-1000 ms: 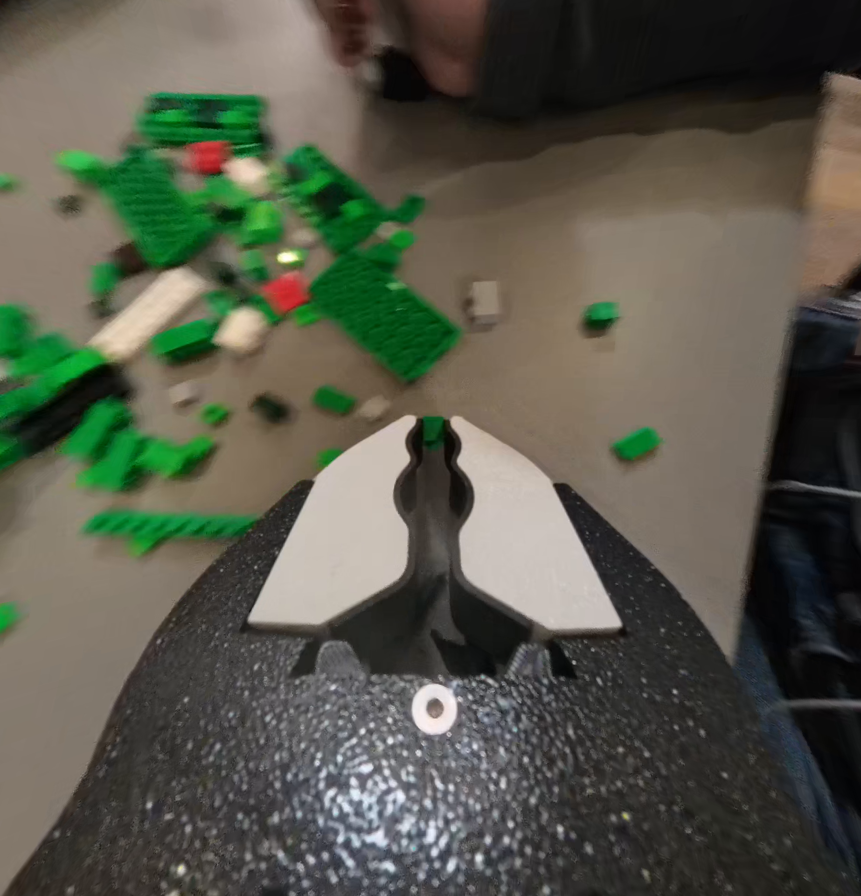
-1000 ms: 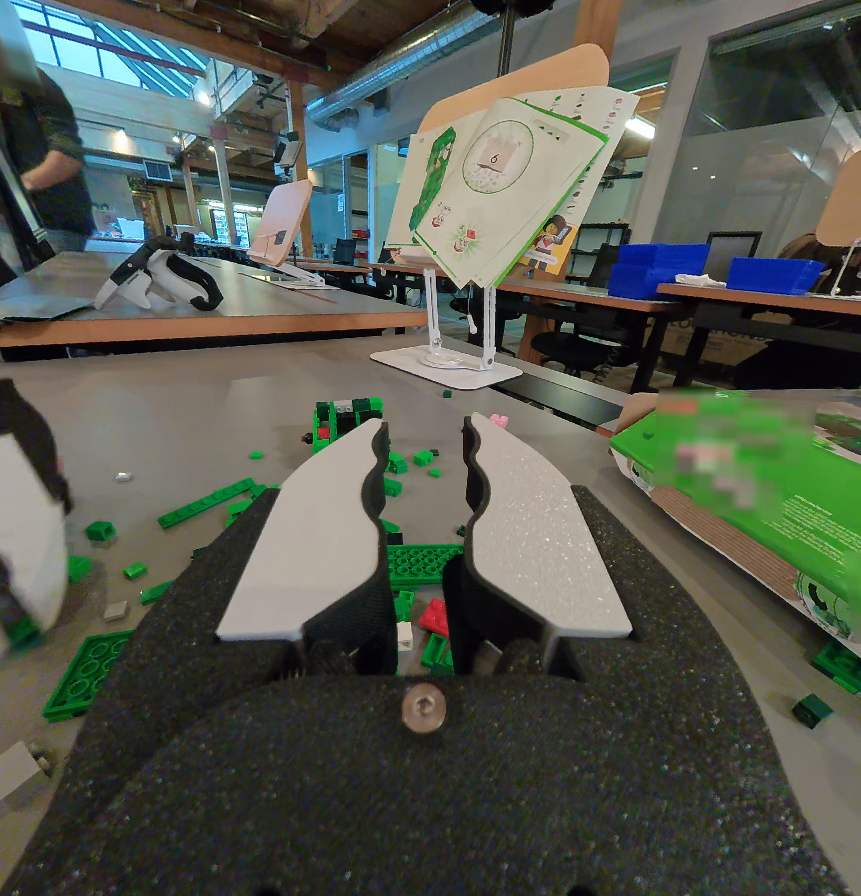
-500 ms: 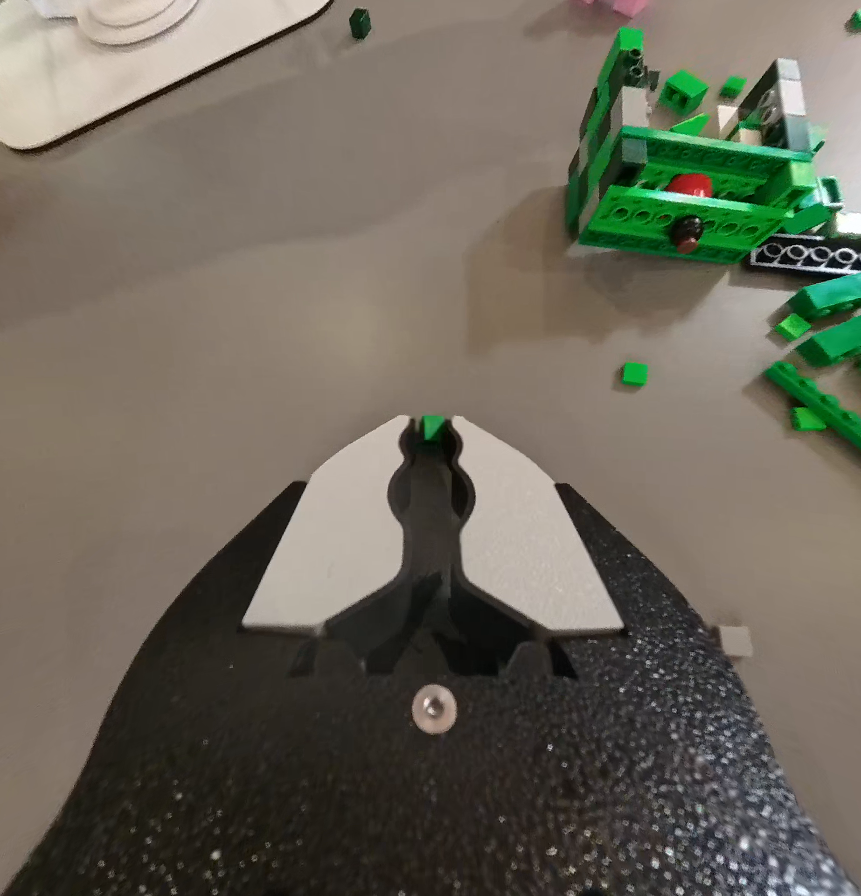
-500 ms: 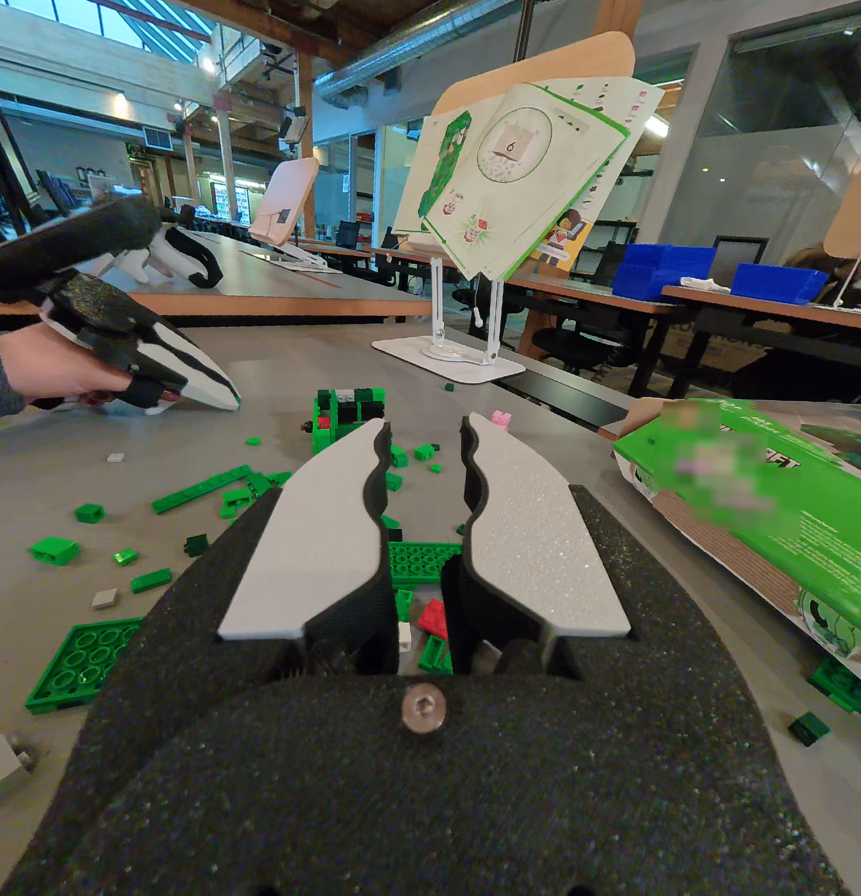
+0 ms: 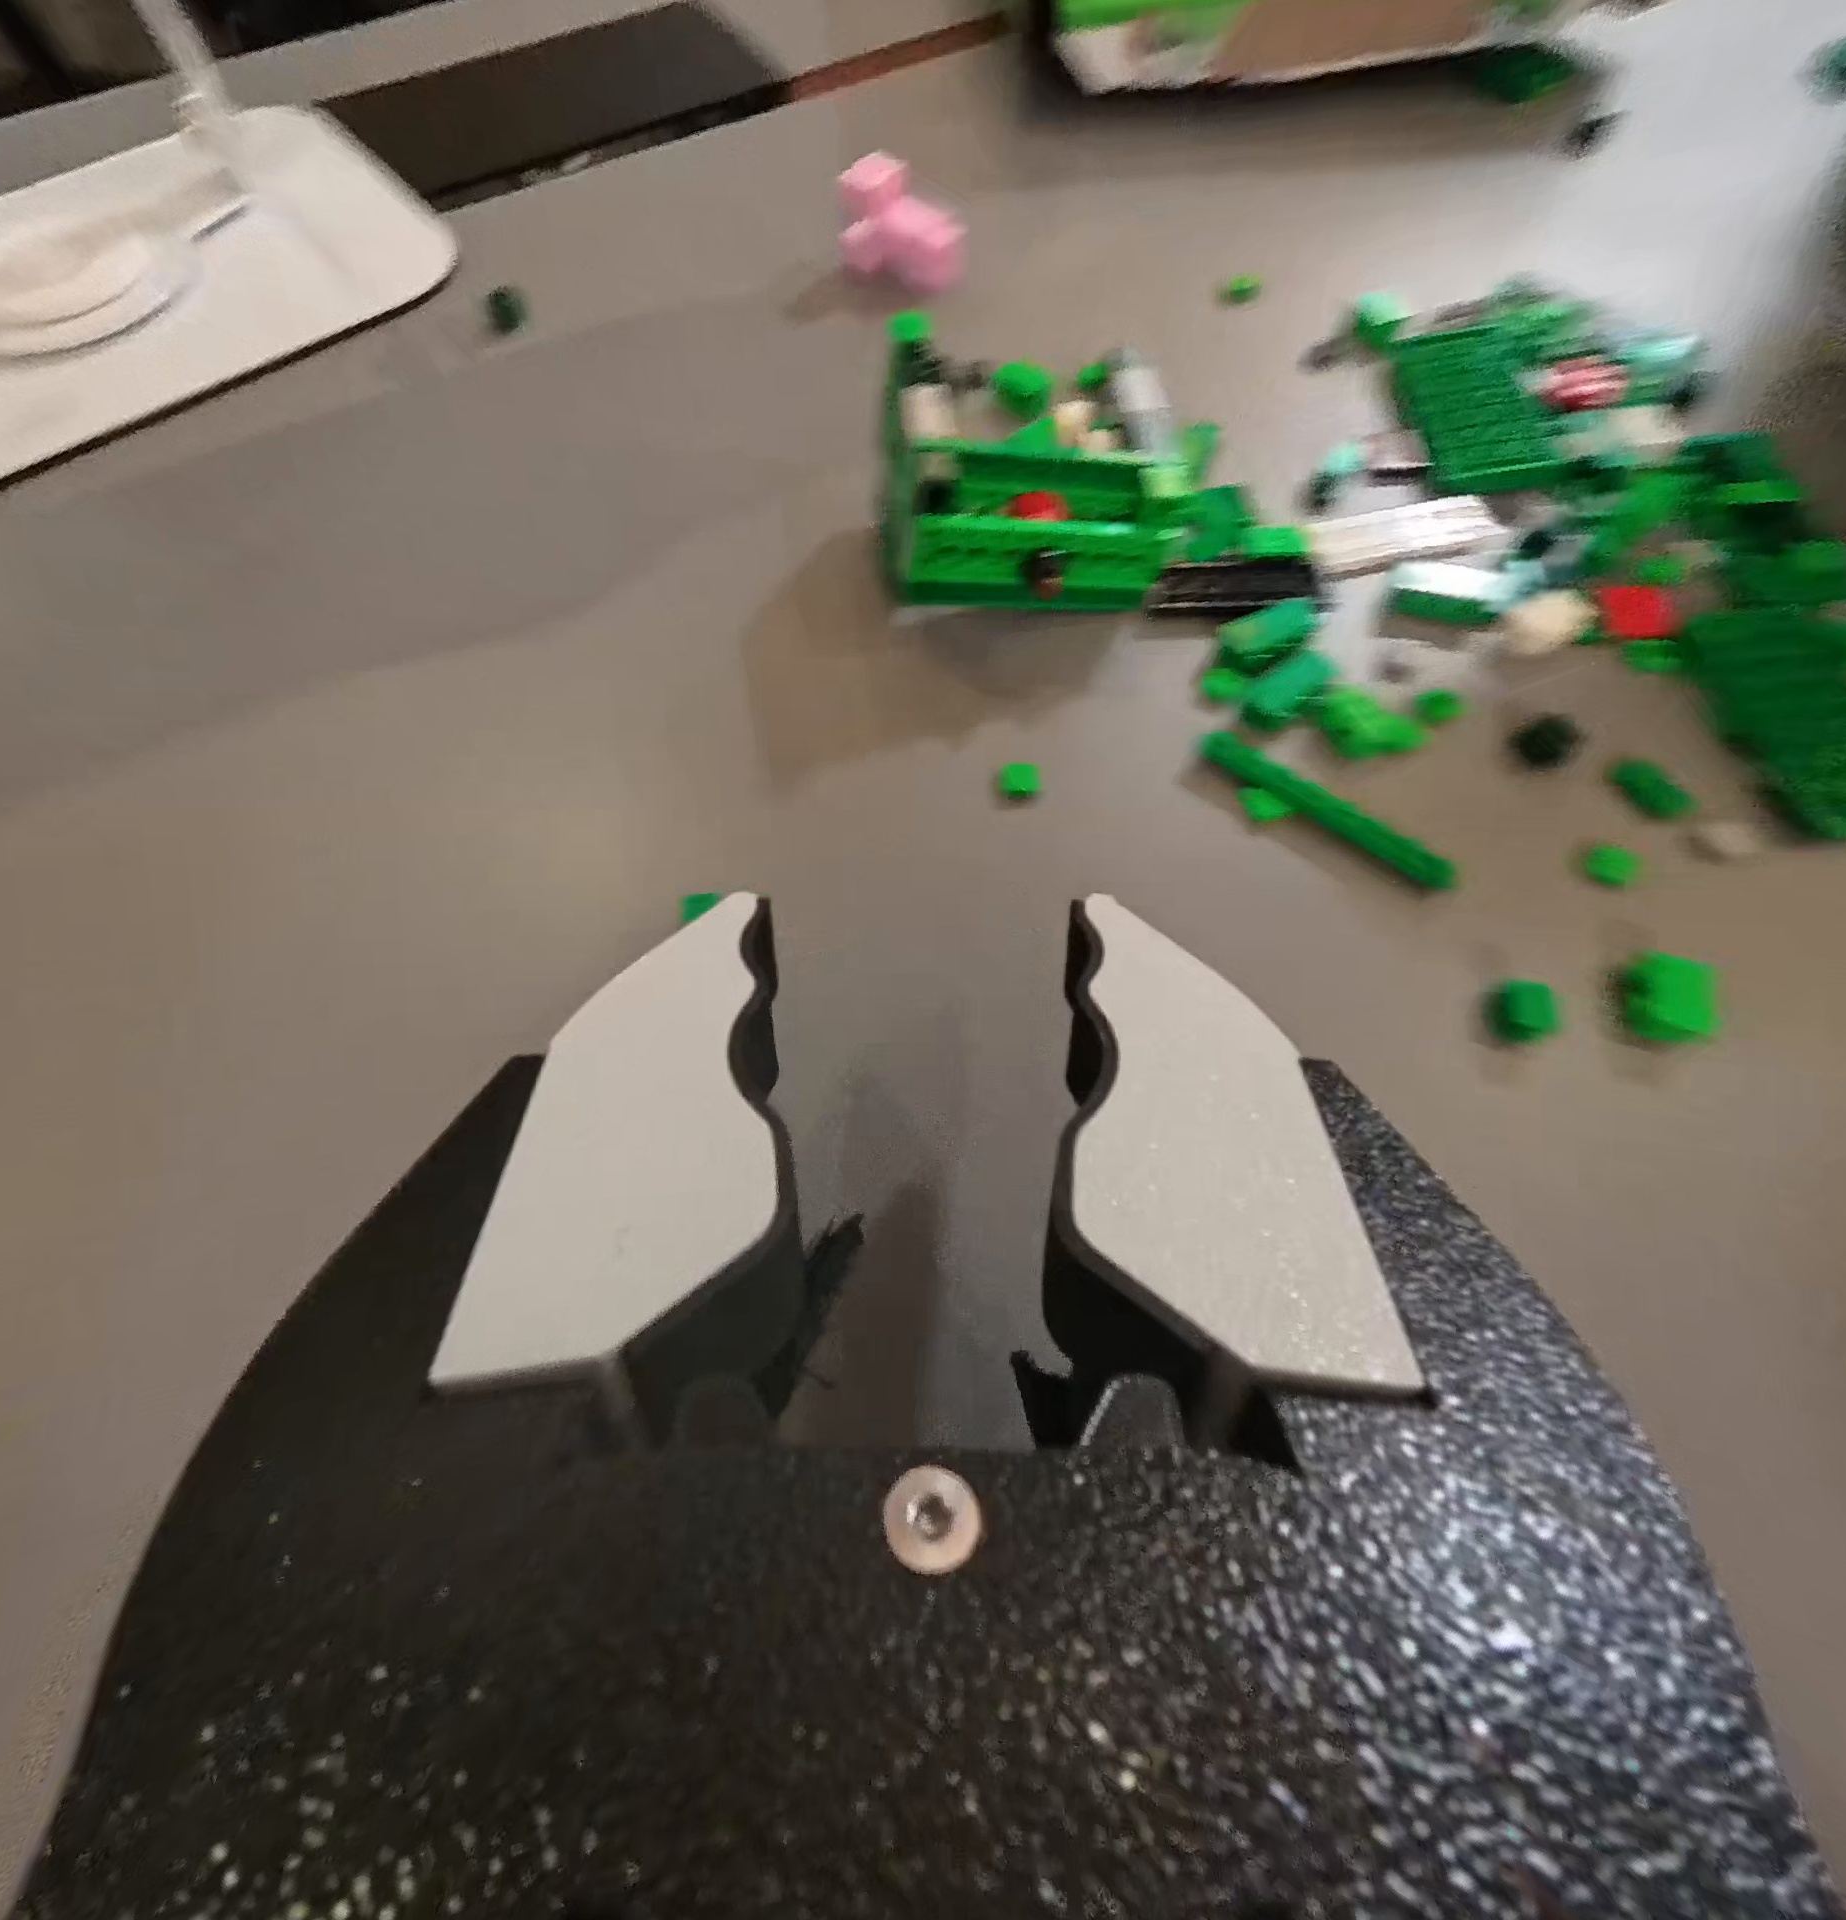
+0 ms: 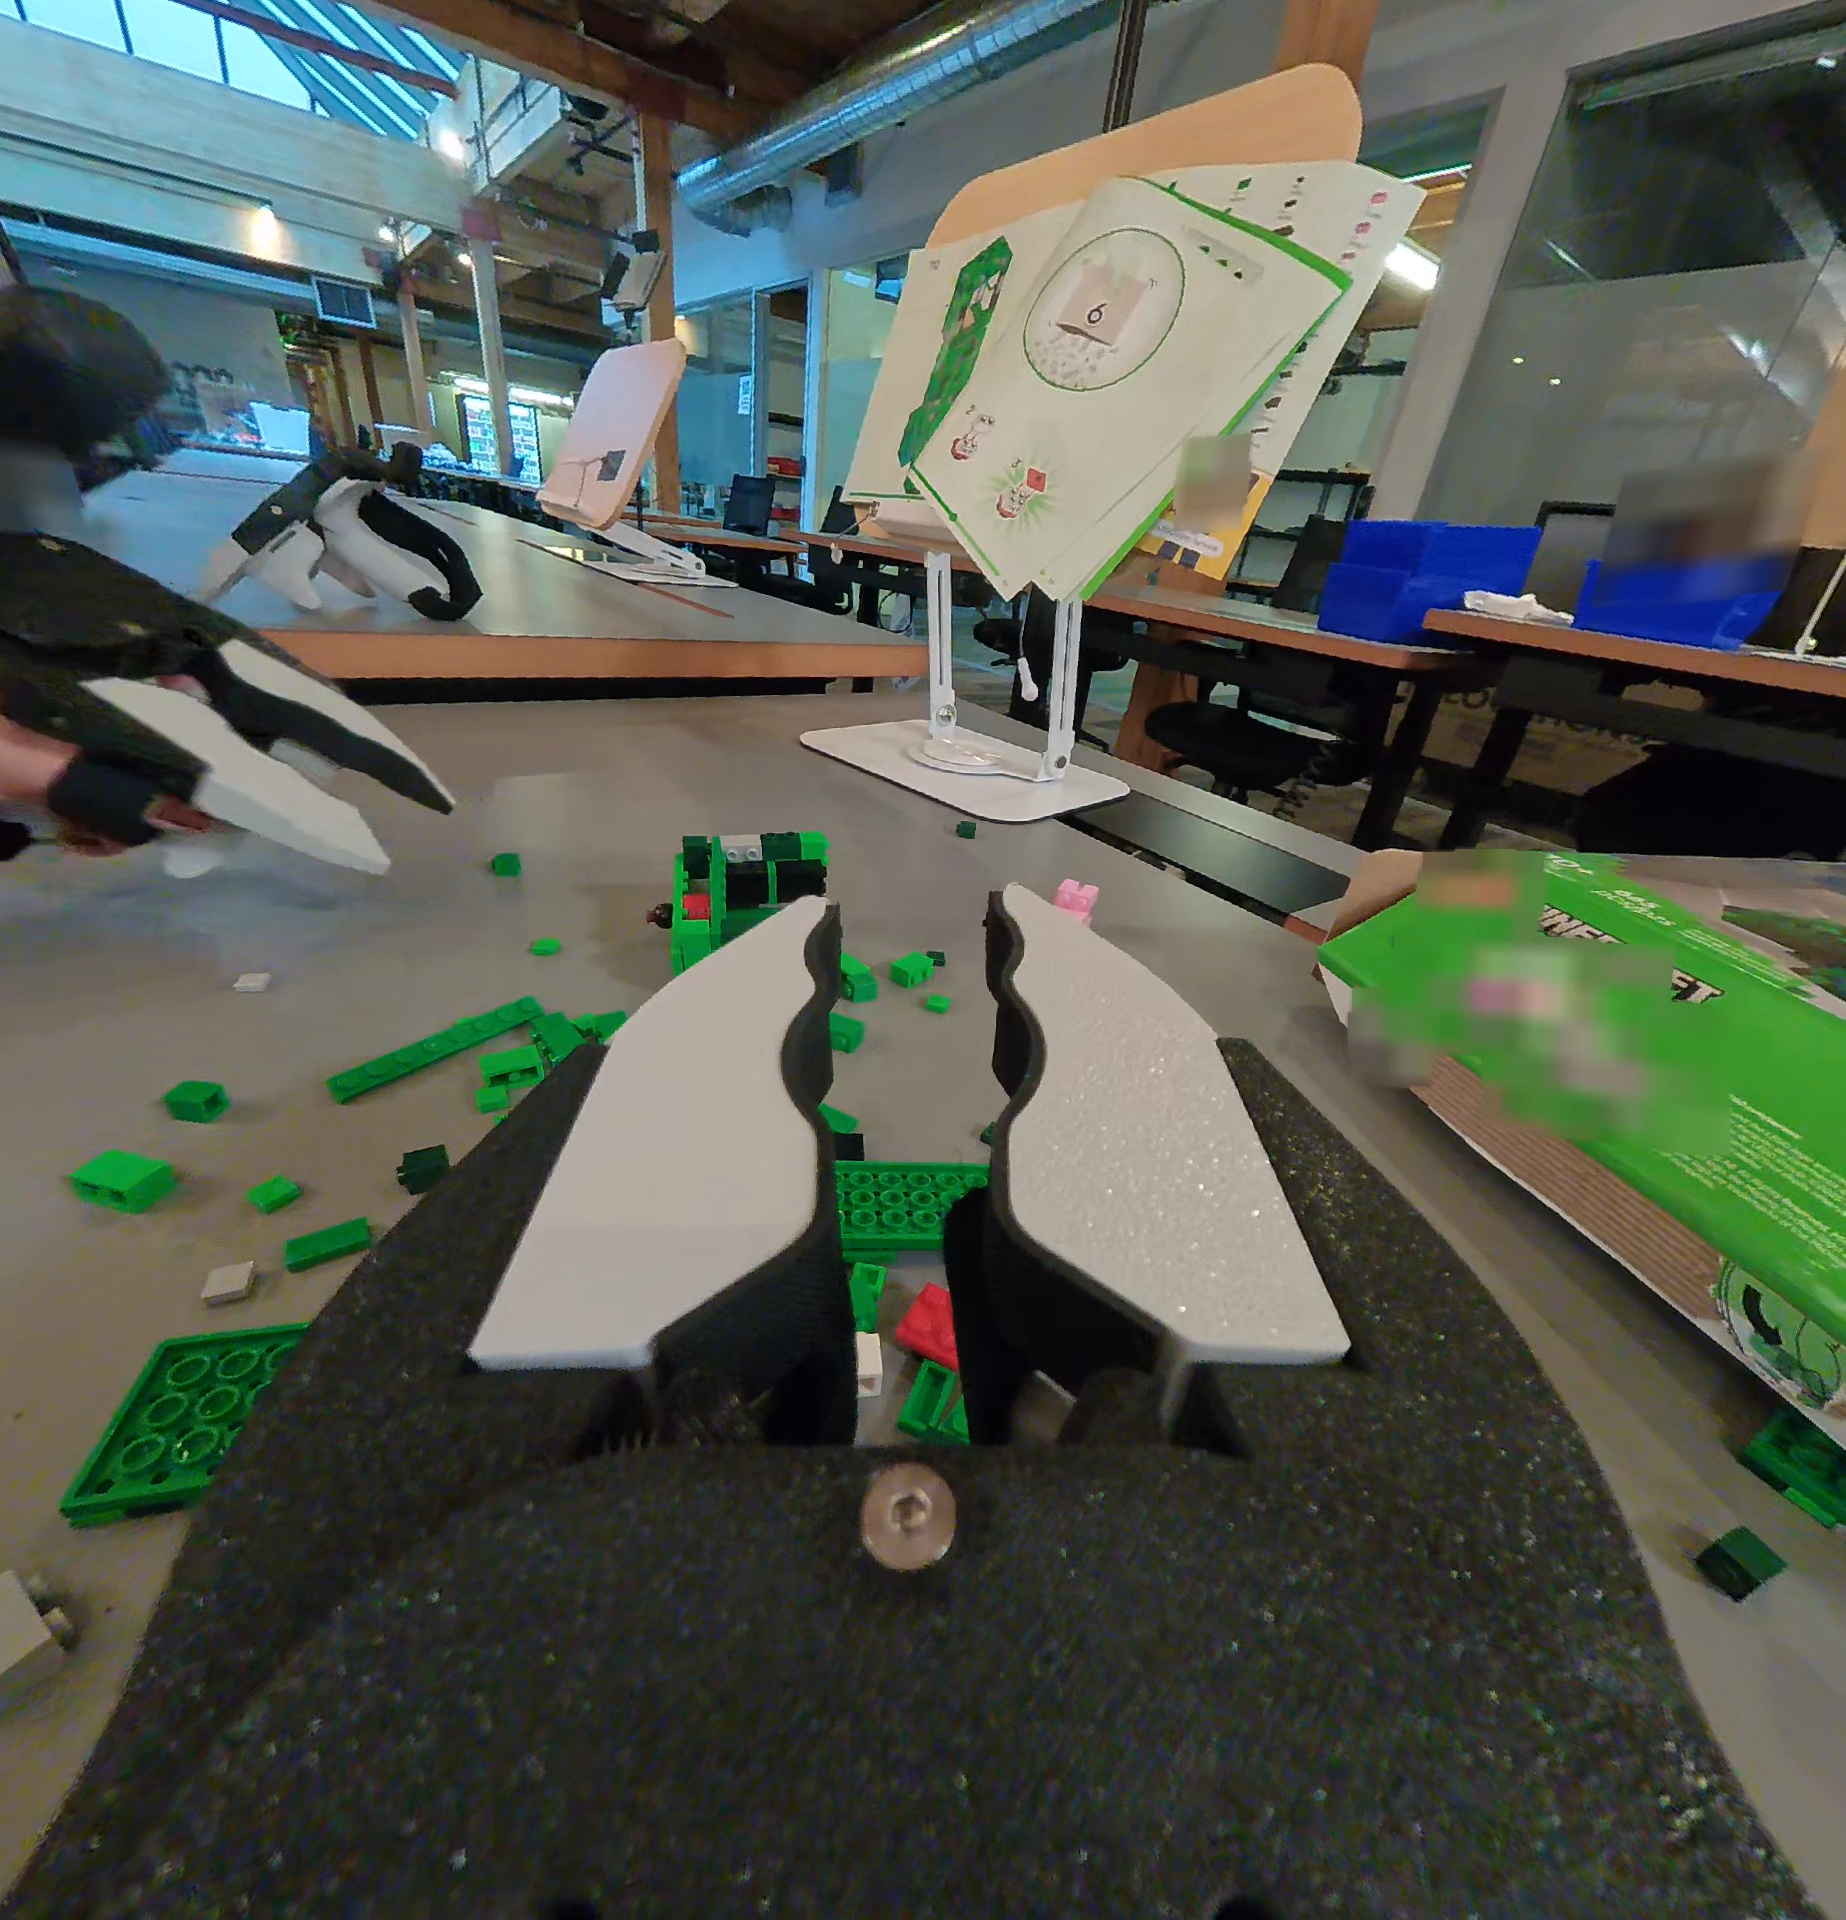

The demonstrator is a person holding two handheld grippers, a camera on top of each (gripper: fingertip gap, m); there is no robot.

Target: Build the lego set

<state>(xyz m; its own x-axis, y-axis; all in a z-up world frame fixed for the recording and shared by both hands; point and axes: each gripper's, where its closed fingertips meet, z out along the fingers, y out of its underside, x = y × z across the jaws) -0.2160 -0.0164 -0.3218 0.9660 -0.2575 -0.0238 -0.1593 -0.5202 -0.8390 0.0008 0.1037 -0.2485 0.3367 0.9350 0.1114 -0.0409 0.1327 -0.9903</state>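
Observation:
My left gripper is open and empty, low over the grey table. A small green piece lies on the table by its left fingertip. The partly built green model stands ahead and to the right, with loose green bricks beyond it. In the right wrist view the left gripper is hand-held at the left, jaws apart, left of the model. My right gripper is open and empty above a green studded plate and a red piece.
A pink pig figure stands behind the model. An instruction booklet stands on a white stand at the back. The green set box lies at the right. Another green plate lies at the front left, with several small bricks around it. The tips of one gripper are about 25 cm away from the tips of the other. The red piece sits 10 cm or so from the ends of my right fingers. It turns up in the left wrist view as well.
My left gripper was shut on a small green piece; it has opened and the piece now lies on the table. The left gripper swung towards the model. The right gripper has barely moved.

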